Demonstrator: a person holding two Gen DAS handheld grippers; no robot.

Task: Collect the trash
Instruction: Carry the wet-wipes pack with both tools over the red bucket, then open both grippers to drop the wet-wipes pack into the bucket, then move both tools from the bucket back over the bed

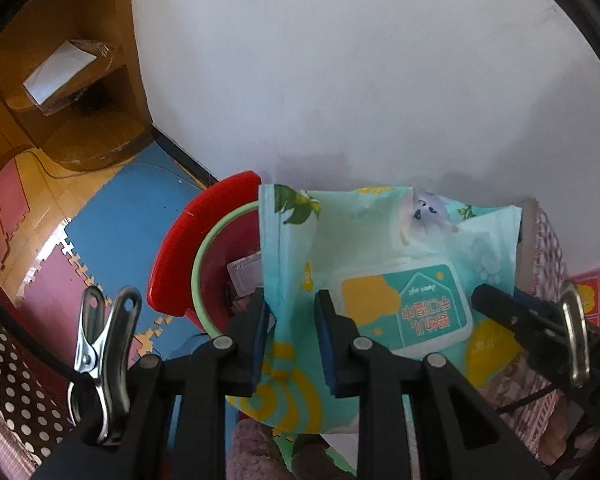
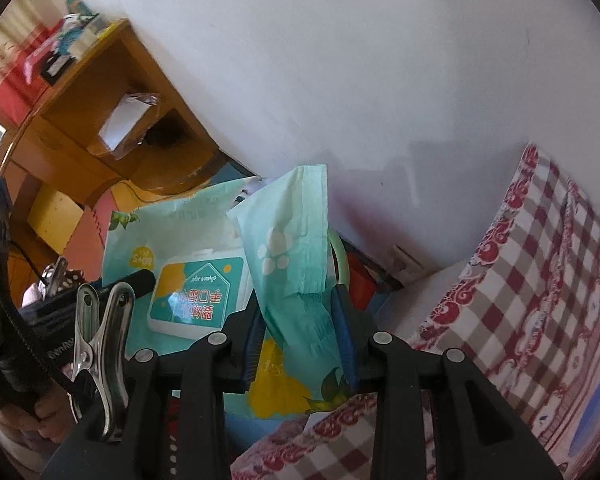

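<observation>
Claws, two, each clamp one wipes packet (image 1: 384, 276): left claw (image 1: 294, 316) grips one edge, right claw (image 2: 298, 312) the opposite, above one red bin (image 1: 172, 264).

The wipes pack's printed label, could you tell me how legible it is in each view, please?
Left wrist: wipes pack label is sharp, evenly lit, though upside down. Right wrist: the label carries a bluish glare patch, and the fisheye bends the shelf edges.
</observation>
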